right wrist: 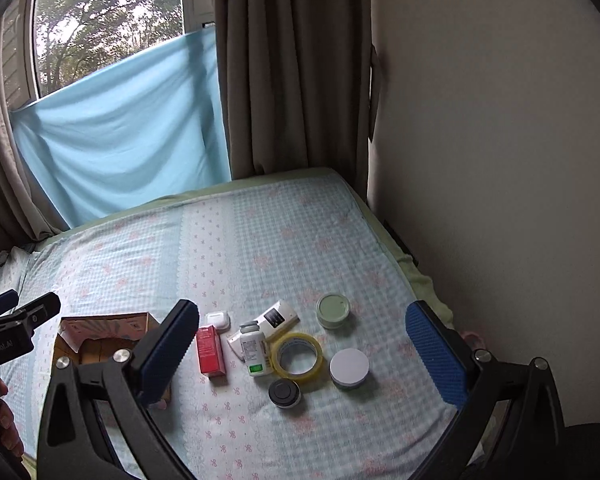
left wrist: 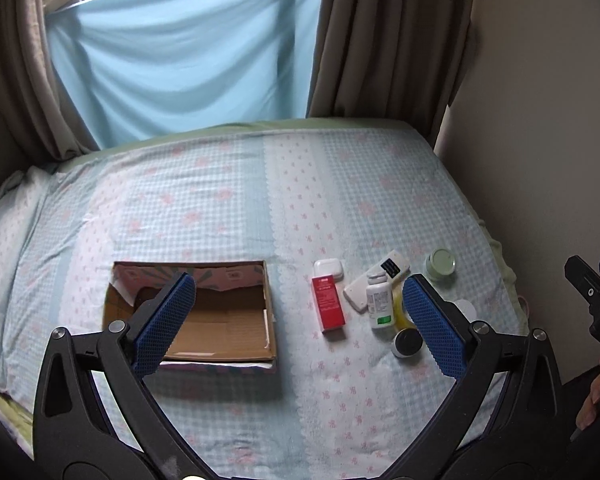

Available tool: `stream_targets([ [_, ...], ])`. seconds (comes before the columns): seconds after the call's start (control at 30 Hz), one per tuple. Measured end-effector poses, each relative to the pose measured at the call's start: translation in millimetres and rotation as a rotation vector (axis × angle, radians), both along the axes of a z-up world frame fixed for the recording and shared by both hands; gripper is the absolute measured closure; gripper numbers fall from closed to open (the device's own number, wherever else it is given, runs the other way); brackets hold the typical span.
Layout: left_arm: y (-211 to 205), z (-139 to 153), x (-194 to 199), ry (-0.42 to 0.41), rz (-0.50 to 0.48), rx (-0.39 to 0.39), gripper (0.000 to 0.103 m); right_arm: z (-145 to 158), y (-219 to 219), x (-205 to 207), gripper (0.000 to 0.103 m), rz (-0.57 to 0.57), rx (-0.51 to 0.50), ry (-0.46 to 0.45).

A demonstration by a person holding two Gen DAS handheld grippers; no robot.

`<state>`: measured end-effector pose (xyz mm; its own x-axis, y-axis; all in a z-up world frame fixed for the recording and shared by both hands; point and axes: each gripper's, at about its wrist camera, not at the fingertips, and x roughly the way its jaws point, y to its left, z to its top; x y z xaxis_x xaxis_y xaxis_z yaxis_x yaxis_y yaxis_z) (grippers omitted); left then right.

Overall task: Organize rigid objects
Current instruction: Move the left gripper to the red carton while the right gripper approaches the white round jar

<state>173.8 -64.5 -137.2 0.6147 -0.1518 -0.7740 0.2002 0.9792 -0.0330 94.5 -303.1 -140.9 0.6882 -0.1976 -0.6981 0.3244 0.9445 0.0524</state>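
Note:
An open cardboard box [left wrist: 220,320] lies on the bed [left wrist: 260,200], also in the right wrist view [right wrist: 100,336]. Right of it lie a red box [left wrist: 329,303] [right wrist: 211,350], a white earbud case [left wrist: 329,269] [right wrist: 218,319], a white remote [left wrist: 376,280] [right wrist: 278,317], a white pill bottle [left wrist: 380,304] [right wrist: 253,348], a yellow tape roll [right wrist: 297,356], a black-lidded jar [left wrist: 408,342] [right wrist: 285,393], a white-lidded jar [right wrist: 349,368] and a green jar [left wrist: 441,265] [right wrist: 333,310]. My left gripper [left wrist: 300,320] is open above the bed, holding nothing. My right gripper [right wrist: 300,352] is open above the items, holding nothing.
A wall [right wrist: 500,160] borders the bed on the right. Brown curtains [left wrist: 380,40] and a blue cloth [left wrist: 180,60] hang behind the bed by the window. The right gripper shows at the left wrist view's right edge [left wrist: 592,292].

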Motion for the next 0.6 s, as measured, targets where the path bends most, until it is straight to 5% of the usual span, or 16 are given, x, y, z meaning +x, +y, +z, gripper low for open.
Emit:
stream_targets([
  [0.6,-103.4,-224.7,126.5,0.468,0.023,0.138,0.000,-232.5,-110.2,79.0,0.000,-0.194,0.215,0.509],
])
